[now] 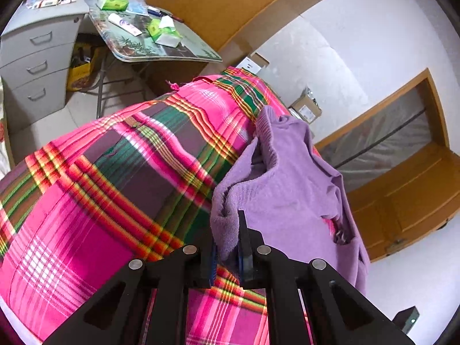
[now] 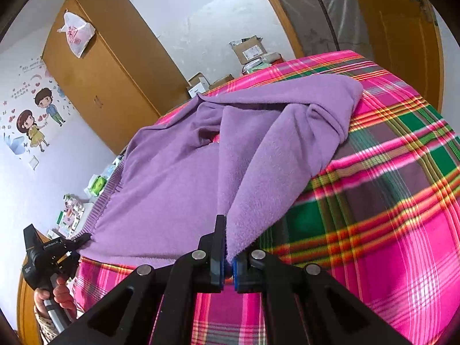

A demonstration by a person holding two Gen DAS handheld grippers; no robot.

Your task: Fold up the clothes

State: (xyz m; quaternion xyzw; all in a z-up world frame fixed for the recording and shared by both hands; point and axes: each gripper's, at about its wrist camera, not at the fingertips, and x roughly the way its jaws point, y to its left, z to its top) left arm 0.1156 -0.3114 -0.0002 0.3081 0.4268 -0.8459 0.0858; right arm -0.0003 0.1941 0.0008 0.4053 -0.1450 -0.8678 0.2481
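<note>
Where pinched at both corners, rumpled purple fleece garment (image 2: 178,172).

My left wrist camera sits just behind the left tool (image 1: 227,247), looking down along it, close over the plaid bedspread (image 1: 100,172) toward a grey drawer cabinet (image 1: 34,66). My right wrist camera rides just behind the right tool (image 2: 228,256), tilted down likewise, facing a wooden wardrobe (image 2: 115,80). Both views share the bedspread and the purple sweater (image 1: 290,178) on it; the right view also catches the left tool beside the sweater's hem.
</note>
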